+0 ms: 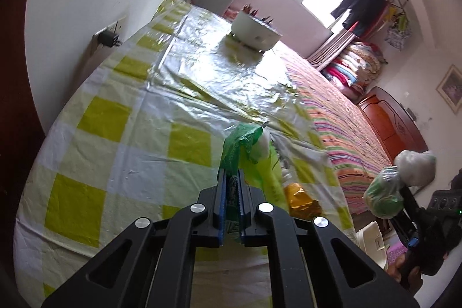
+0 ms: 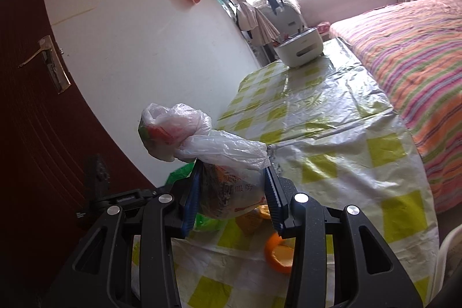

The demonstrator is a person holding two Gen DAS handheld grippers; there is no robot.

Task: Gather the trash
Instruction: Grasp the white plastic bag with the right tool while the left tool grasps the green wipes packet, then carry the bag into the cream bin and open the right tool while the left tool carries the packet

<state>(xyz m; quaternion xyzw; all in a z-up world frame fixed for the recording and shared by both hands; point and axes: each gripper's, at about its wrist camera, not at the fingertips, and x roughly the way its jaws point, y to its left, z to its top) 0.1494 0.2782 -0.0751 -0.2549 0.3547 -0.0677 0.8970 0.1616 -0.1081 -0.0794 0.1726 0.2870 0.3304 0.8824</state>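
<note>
Nearest the left wrist camera, the left tool (image 1: 231, 186) has its blue-padded fingers (image 1: 221, 204) pressed nearly together on a strip of green plastic bag (image 1: 241, 143), which rises from between them toward 12 o'clock and ends against a small white wad (image 1: 264, 146). Just beside that tool at 3 o'clock, a crumpled gold wrapper (image 1: 301, 201) lies on the table (image 1: 121, 117), which is covered by a glossy yellow-and-white checked cloth. In the right wrist view, the right tool (image 2: 232, 192) stands about half open with a clear plastic bag of trash (image 2: 228, 189) wedged between its fingers; the bag's knotted top (image 2: 173, 134) bulges out toward 11 o'clock, above the fingertips. The same bundle shows at 3 o'clock in the left view, held clear of the table. Below the right tool at 5 o'clock, a piece of orange peel (image 2: 278, 251) rests on the cloth. A white round appliance (image 2: 299, 51) sits at the far end of the table at 1 o'clock, and a striped bed (image 2: 415, 54) runs along the table's edge at 2 o'clock.
</note>
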